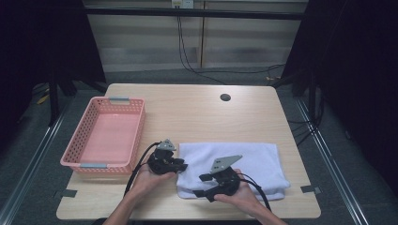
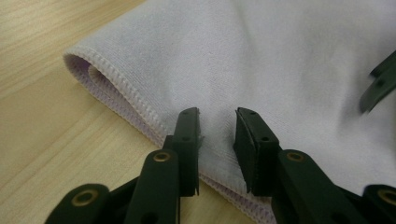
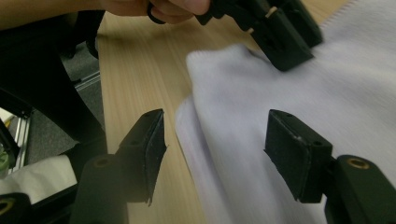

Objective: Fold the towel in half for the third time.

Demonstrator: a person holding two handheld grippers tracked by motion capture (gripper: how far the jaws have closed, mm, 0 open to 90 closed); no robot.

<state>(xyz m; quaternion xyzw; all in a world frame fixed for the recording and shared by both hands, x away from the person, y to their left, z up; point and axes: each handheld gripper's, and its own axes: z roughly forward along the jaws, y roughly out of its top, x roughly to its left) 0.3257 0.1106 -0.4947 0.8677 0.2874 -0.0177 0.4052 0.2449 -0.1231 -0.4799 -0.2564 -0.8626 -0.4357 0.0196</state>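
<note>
A white folded towel [image 1: 244,157] lies on the near right part of the wooden table [image 1: 197,117]. My left gripper [image 1: 184,165] is at the towel's left edge. In the left gripper view its jaws [image 2: 215,114] stand a little apart over the hemmed fold of the towel [image 2: 261,56], with flat cloth showing in the gap. My right gripper [image 1: 201,185] is at the towel's near left corner. Its jaws [image 3: 215,116] are wide open, with the blurred towel [image 3: 280,84] edge between them. The left gripper [image 3: 280,42] shows beyond it.
A pink plastic basket [image 1: 77,136] with nothing in it stands at the table's left side, close to the left gripper. A round cable hole [image 1: 225,97] sits near the far edge. Cables trail from both grippers toward the near edge.
</note>
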